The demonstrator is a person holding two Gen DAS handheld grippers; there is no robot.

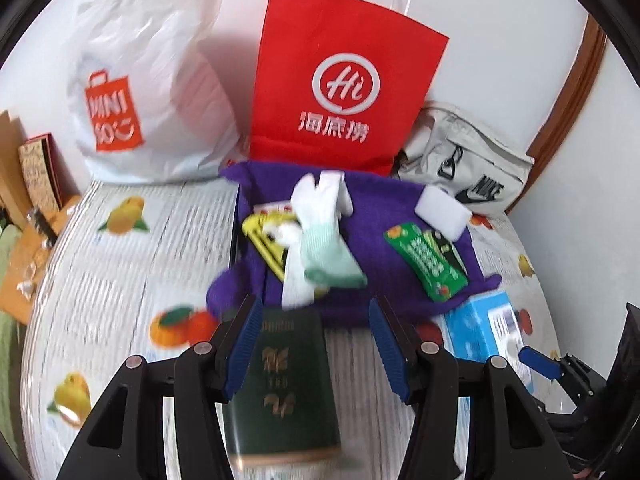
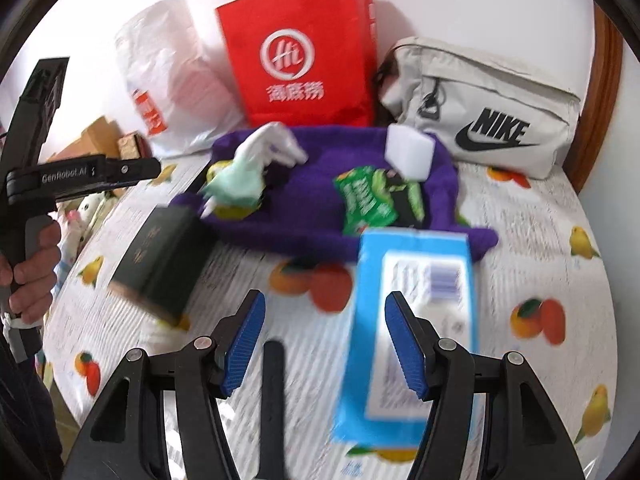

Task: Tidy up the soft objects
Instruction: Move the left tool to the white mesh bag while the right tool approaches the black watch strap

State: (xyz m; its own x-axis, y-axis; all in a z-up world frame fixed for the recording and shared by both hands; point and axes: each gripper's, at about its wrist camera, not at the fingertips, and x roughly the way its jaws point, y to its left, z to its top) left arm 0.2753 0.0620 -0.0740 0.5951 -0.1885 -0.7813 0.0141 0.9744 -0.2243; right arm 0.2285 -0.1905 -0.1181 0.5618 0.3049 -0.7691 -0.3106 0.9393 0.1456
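Note:
A purple cloth (image 1: pixel 384 220) (image 2: pixel 320 168) lies on the fruit-print table. On it lie a white and mint sock (image 1: pixel 320 240) (image 2: pixel 244 172), a green snack packet (image 1: pixel 428 260) (image 2: pixel 368 200), a white sponge block (image 1: pixel 442 212) (image 2: pixel 410 152) and a yellow item (image 1: pixel 260 236). My left gripper (image 1: pixel 316 344) is open over a dark green box (image 1: pixel 280 384) (image 2: pixel 164 256). My right gripper (image 2: pixel 324 344) is open, its right finger over a blue tissue pack (image 2: pixel 408 320) (image 1: pixel 484 328).
A red paper bag (image 1: pixel 340 80) (image 2: pixel 304 52), a white Miniso plastic bag (image 1: pixel 148 80) (image 2: pixel 168 76) and a grey Nike pouch (image 1: pixel 472 164) (image 2: pixel 488 108) stand at the back by the wall. Boxes (image 1: pixel 36 168) sit at the far left.

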